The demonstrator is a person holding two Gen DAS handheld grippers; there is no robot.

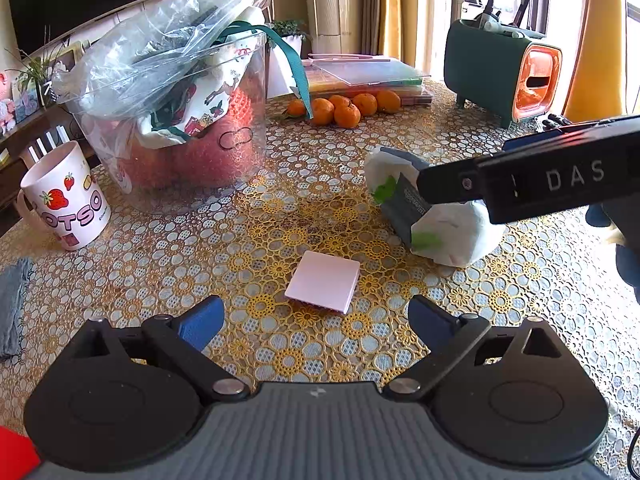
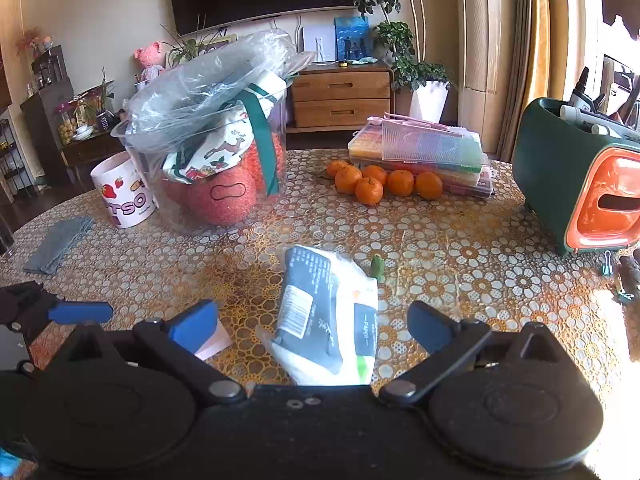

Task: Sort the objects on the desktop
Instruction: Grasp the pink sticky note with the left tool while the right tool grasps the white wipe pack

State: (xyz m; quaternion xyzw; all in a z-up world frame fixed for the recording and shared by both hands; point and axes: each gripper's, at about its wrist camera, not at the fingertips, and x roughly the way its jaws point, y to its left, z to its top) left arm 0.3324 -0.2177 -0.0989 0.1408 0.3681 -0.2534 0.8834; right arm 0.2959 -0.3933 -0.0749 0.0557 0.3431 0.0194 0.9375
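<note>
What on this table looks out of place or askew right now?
The tissue pack lies crumpled and skewed mid-table, between the open fingers of the right claw. The pink sticky-note pad sits loose and rotated ahead of the open left claw. A grey cloth is bunched near the table edge. Nothing looks spilled.

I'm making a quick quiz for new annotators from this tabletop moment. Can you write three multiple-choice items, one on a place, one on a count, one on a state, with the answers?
1. Where does the pink pad lie?
A. flat on the tablecloth ahead of the left gripper
B. inside the clear tub
C. on top of the oranges

2. How many oranges lie by the stacked plastic cases?
A. two
B. six
C. ten

3. How do the right gripper jaws stand?
A. shut on the mug
B. open around the tissue pack
C. shut on nothing

Answers: 1 A, the pad lies bare on the cloth; 2 B, six show; 3 B, the pack lies between spread jaws.
</note>
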